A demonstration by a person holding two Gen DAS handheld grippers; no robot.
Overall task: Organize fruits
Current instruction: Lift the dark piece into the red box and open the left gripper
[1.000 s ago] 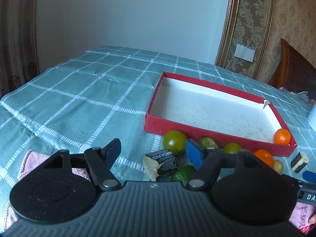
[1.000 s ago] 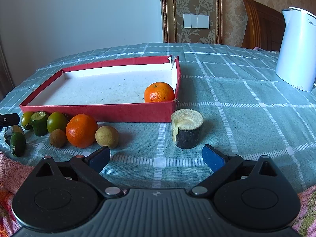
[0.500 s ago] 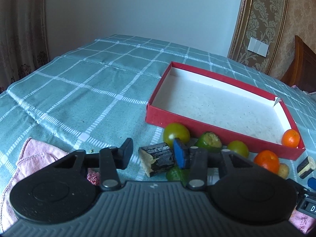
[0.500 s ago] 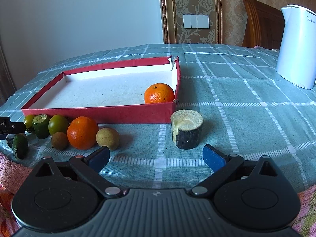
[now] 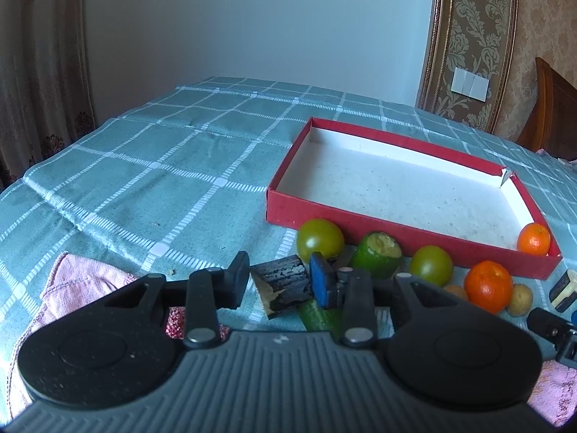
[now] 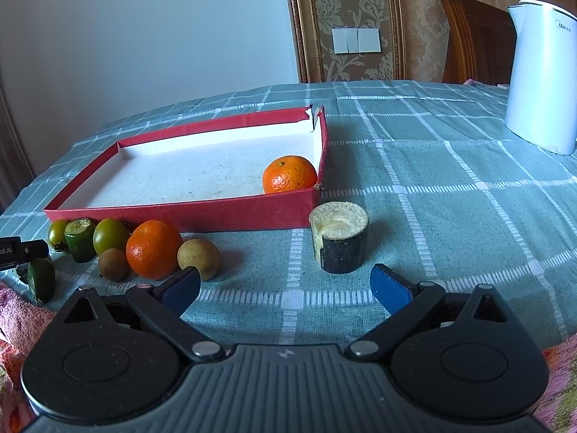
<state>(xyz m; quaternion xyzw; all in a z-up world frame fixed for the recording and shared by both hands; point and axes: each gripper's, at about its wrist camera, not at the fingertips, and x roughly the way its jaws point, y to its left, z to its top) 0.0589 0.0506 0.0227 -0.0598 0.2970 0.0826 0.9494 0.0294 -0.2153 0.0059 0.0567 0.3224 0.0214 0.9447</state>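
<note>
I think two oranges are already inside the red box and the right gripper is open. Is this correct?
Not quite. Only one orange lies inside the red box; the other orange lies on the cloth in front of it, as the right wrist view shows. The right gripper is open.

table w/ teal check cloth | on it: red tray, loose fruits along front, cane stub, white kettle, pink towel

Two oranges – two green tomatoes – two dark cane chunks – one red box.
</note>
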